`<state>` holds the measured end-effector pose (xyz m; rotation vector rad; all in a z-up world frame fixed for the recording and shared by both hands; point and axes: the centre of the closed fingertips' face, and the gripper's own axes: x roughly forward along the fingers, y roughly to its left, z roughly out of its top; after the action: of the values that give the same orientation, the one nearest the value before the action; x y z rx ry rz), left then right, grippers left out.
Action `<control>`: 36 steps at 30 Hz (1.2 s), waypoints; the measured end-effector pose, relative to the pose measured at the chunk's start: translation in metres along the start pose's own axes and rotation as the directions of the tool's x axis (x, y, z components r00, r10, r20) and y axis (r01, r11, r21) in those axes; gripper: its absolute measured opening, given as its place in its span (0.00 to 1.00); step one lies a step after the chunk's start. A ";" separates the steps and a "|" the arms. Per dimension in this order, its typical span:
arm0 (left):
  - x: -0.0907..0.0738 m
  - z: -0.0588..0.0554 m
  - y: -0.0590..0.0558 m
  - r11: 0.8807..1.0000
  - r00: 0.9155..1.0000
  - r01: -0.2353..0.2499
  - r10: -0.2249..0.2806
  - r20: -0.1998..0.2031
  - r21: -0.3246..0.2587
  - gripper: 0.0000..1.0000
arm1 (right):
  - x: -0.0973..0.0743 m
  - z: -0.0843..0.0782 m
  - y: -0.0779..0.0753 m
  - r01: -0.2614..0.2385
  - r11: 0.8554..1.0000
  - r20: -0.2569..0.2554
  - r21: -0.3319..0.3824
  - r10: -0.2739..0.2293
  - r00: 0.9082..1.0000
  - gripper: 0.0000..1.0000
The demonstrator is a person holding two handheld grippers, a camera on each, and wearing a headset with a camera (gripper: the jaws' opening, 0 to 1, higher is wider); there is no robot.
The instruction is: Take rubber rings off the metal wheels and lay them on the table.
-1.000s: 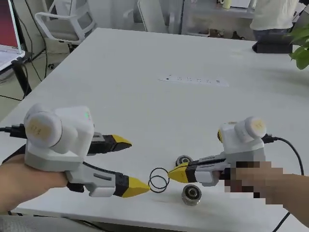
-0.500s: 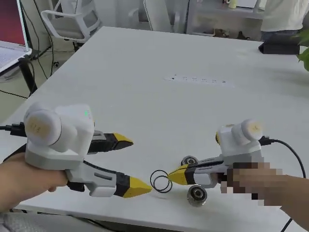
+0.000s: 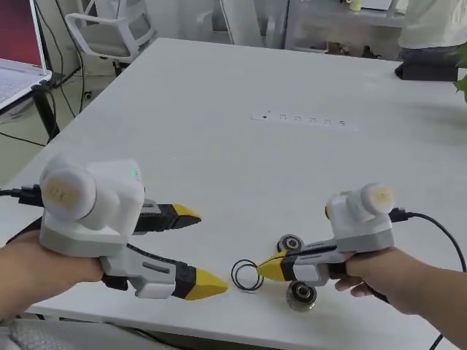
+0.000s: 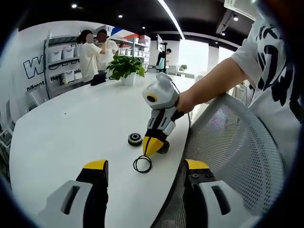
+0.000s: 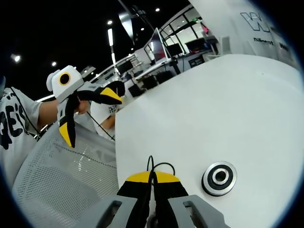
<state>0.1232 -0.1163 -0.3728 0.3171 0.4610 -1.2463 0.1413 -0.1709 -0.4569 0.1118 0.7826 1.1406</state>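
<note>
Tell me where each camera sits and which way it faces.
Head view: headset, looking down at the white table; left hand, right hand, yellow-tipped left gripper, right gripper show.
Left gripper view: on the left gripper, along its open jaws toward the right gripper.
Right gripper view: on the right gripper, past its shut jaws toward the left gripper.
Shared: all show the black rubber rings and a round metal wheel.

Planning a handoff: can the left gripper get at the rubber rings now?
Probably yes: the left gripper has open jaws and bare table up to the rubber rings; the right gripper crowds their far side.
</note>
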 end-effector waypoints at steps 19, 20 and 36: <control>0.001 0.001 -0.002 1.000 1.000 0.000 0.000 -0.002 0.009 0.63 | 0.001 -0.004 -0.011 0.055 0.998 -0.020 0.005 -0.055 0.998 0.00; 0.001 0.002 -0.002 1.000 1.000 0.001 -0.001 -0.001 0.008 0.63 | 0.001 -0.004 -0.012 0.058 0.998 -0.021 0.003 -0.058 0.998 0.00; 0.004 0.002 -0.001 1.000 1.000 0.007 -0.007 -0.009 0.007 0.62 | -0.003 -0.004 -0.014 0.072 0.997 -0.022 -0.010 -0.072 0.997 0.06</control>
<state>0.1237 -0.1205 -0.3731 0.3272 0.4661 -1.2540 0.1493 -0.1802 -0.4647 0.0624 0.7951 1.0786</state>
